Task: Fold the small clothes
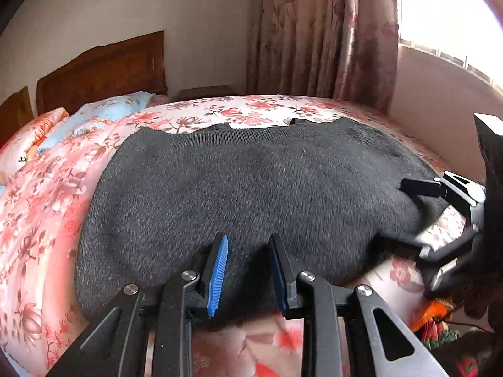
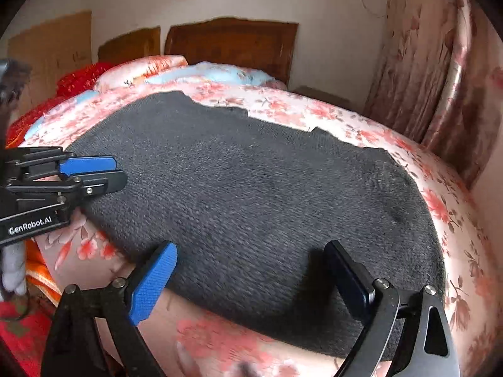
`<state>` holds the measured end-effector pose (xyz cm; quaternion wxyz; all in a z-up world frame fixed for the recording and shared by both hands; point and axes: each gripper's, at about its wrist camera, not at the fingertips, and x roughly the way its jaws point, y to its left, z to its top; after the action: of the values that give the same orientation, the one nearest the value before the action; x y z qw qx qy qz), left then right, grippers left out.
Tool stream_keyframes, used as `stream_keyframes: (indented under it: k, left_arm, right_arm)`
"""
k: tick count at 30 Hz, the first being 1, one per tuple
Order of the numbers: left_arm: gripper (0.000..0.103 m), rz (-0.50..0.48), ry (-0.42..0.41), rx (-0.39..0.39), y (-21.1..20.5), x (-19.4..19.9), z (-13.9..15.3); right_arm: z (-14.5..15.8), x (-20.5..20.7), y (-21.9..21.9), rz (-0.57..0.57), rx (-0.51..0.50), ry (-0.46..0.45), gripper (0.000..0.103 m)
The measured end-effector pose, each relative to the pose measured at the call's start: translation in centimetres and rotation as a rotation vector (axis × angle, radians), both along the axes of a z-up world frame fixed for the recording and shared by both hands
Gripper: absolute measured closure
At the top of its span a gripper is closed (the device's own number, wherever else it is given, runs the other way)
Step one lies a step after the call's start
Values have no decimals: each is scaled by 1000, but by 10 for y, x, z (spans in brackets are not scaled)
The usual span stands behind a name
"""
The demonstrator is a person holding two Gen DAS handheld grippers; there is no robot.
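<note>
Beyond sweater (image 1: 251, 188): pillows (image 2: 201, 73) (floral), headboard (image 2: 232, 47)

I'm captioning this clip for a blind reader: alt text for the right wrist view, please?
A dark grey knit garment lies flat on a floral bedspread, with the right gripper open over its near edge. The left gripper reaches in at the left.

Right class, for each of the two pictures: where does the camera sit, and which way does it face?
Left wrist: on the left gripper, facing across the dark sweater towards the curtain; own jaws show, right gripper at right.
Right wrist: on the right gripper, facing the headboard; own open jaws show, left gripper at left.
Shared: sweater, floral bed, headboard.
</note>
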<state>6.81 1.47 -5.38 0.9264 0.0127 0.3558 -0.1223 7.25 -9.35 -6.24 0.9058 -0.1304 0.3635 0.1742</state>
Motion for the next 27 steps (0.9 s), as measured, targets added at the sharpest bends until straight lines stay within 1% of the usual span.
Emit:
stream_keyframes:
  k: [3,5,7,9,11,14,17,18,20,23,25,27]
  left_arm:
    - [76,5,28,-35,8,-2,-3]
    - [76,0,33,-33,7,-4,-2]
    - [76,-2,42,-26,6,-3,-2]
    - [75,-5,49,-19,4,-1,-2]
    - [75,-9,48,-15,4,0,-2]
    - [75,-15,38,-18,5,-1,-3]
    - [75,-18,34,-10,4,0,-4]
    - [75,-17,32,-8,4,-3,-3]
    - [75,-18,29,-4,4,-4,-3]
    - [75,-21,28,-9,5,-4,-3]
    - [75,-23,28,-9,5,-4,-3]
    - [75,-21,28,-9,5,-4,-3]
  right_arm:
    - [9,-4,-23,-58,73,18,0]
    - [14,-5,-41,-103,146,38,0]
    - [11,-7,-49,-136,165,61,0]
    - [4,-8,-54,-125,173,60,0]
    - [5,-7,-56,-125,165,62,0]
    - [13,-1,-44,-155,139,87,0]
    - [20,1,-31,-127,127,65,0]
    - [19,4,-23,-119,94,55,0]
    - [16,10,-13,-111,63,42,0]
    - [3,21,-9,-117,59,44,0]
    - [0,18,-17,-106,88,22,0]
    - [0,14,-18,-93,69,19,0]
